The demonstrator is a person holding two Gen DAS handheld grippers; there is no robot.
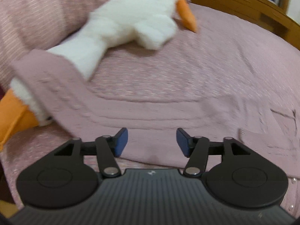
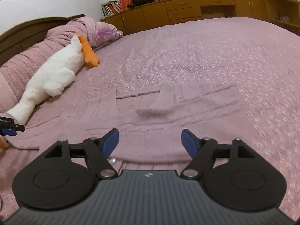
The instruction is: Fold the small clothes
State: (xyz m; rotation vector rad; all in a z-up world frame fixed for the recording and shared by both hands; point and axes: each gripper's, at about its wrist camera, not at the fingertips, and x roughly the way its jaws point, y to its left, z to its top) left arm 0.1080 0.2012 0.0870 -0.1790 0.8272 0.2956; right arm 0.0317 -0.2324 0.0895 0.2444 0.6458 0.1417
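A pink knitted garment lies spread flat on the pink bedspread, blurred in both views. Its left part drapes over the neck of a white plush goose. My left gripper hovers over the garment's near edge, open, with only fabric below and nothing between its blue pads. In the right wrist view the same garment shows ridges and a raised fold. My right gripper stands open just above its near hem, holding nothing.
The plush goose with orange beak and feet lies along the left beside a rolled pink duvet and a dark headboard. Wooden cabinets line the far side of the bed. Bare bedspread stretches beyond the garment.
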